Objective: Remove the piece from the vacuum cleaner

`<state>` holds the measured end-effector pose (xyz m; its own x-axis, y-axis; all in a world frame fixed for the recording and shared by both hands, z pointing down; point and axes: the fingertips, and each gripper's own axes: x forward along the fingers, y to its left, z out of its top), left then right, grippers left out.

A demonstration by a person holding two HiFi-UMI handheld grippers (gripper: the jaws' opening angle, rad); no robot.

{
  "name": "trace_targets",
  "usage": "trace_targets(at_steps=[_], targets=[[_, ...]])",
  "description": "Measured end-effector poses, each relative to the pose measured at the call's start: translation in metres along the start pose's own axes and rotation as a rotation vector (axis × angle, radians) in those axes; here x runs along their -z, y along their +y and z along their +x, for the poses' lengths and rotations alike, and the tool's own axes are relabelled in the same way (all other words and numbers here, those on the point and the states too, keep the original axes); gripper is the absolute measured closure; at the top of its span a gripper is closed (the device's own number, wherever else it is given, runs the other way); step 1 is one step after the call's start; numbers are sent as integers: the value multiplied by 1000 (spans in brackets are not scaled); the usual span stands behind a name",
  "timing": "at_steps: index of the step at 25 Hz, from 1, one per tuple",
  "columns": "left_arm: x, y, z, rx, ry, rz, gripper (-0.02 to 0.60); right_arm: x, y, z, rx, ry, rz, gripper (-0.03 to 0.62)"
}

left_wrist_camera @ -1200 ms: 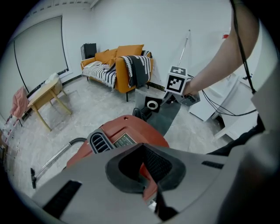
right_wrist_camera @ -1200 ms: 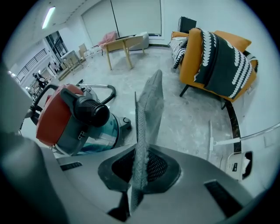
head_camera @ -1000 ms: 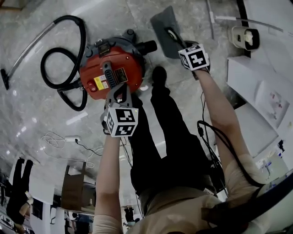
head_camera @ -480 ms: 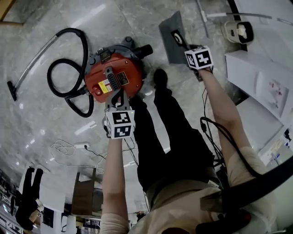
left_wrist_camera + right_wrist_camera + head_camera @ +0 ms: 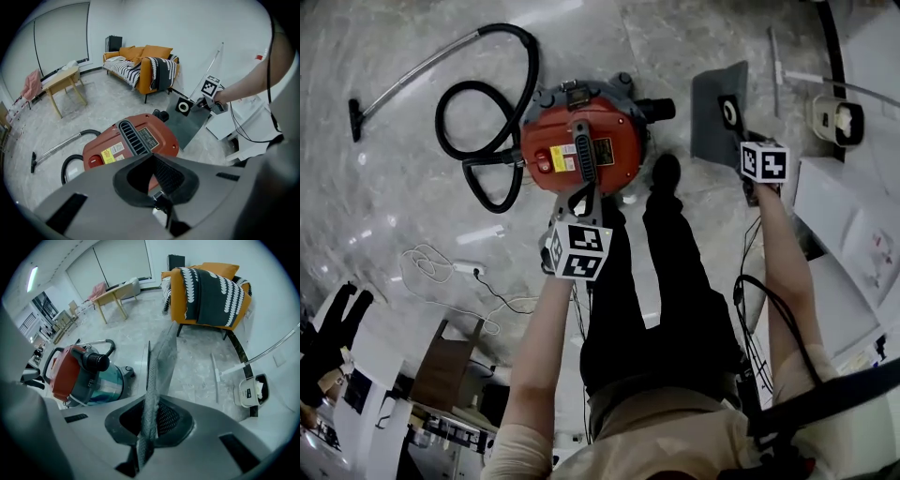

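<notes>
**Shifted: right claw and grey piece turned more upright beside the vacuum cleaner**

Compared with one second ago, the flat grey piece leans less and stands nearly upright in the head view. The gap between it and the black side port of the vacuum cleaner is slightly wider. The whole scene now sits further right in that view.

1. Both forearms reach forward and down, and both claws point steeply at the floor.
2. Left claw: jaws together, nothing between them. It hangs just above the near edge of the red vacuum cleaner lid.
3. Right claw: jaws closed on the lower edge of the grey piece, seen edge-on in the right gripper view. The piece is off the vacuum cleaner and held in the air to its right.
4. A black shoe stands between the vacuum cleaner and the piece.
5. A black hose loops on the floor left of the vacuum cleaner and runs into a metal wand.
6. A white unit sits beyond the right claw.
7. An orange sofa stands at the far wall.
</notes>
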<state>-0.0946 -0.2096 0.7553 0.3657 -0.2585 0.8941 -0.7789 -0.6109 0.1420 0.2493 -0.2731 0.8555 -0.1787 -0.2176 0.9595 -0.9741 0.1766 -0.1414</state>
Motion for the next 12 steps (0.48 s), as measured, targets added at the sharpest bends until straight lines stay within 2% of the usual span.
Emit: trace_targets(at_steps=[5, 12], targets=[[-2, -4, -3, 13, -8, -25, 580, -7, 10, -9, -9, -30, 1, 579], [-19, 10, -19, -17, -40, 3, 580, -10, 9, -31, -12, -68, 60, 579]])
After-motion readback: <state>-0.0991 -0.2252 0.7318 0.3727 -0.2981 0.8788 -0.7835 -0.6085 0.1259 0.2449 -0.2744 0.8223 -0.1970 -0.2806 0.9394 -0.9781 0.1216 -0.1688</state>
